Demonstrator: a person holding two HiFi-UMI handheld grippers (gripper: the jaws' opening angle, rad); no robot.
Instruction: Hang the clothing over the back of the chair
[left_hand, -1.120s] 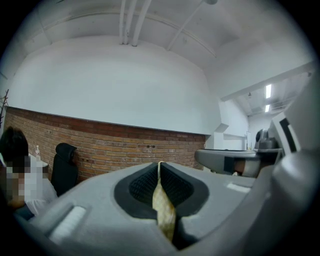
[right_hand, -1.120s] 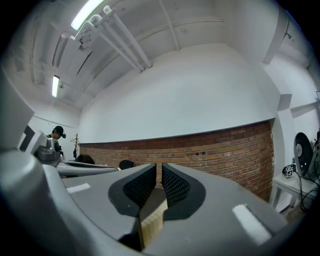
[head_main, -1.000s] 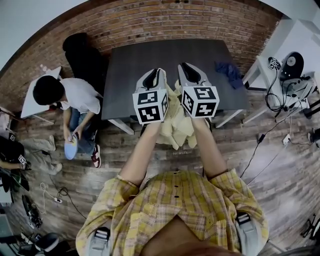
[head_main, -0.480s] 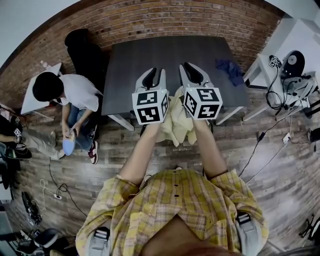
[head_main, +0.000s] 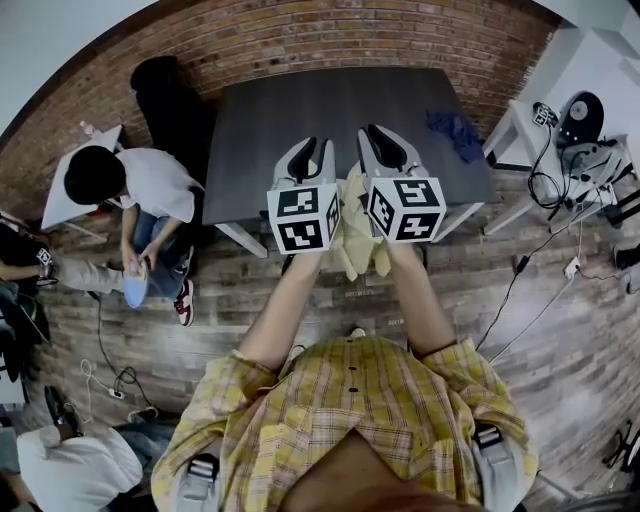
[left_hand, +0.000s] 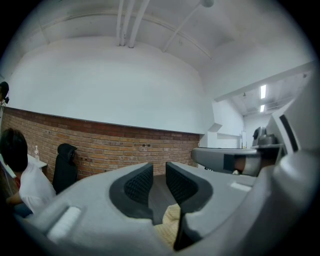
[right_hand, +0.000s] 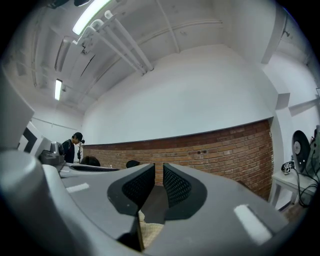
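The left gripper and the right gripper are side by side in the middle of the head view, just over the near edge of a dark grey rectangular worktop. Between and below them hangs the pale yellow cloth garment. It is bunched, and its lower folds drop in front of the worktop's edge above the wooden plank floor.

In the left gripper view the jaws are nearly together, with only a narrow slit between the ribbed pads. The garment is pinched low down at their base. The right gripper view shows much the same: the jaws are drawn close and a fold of the yellow fabric is caught at their root.

A crumpled dark blue cloth lies on the worktop toward the upper right of the frame, well apart from the grippers. At the left of the frame a seated person in a white shirt is beside the worktop's end. Above that person a black hooded shape stands against the red brick wall. A black round device with cables is at the right edge. The holder's yellow plaid shirt fills the bottom of the frame.
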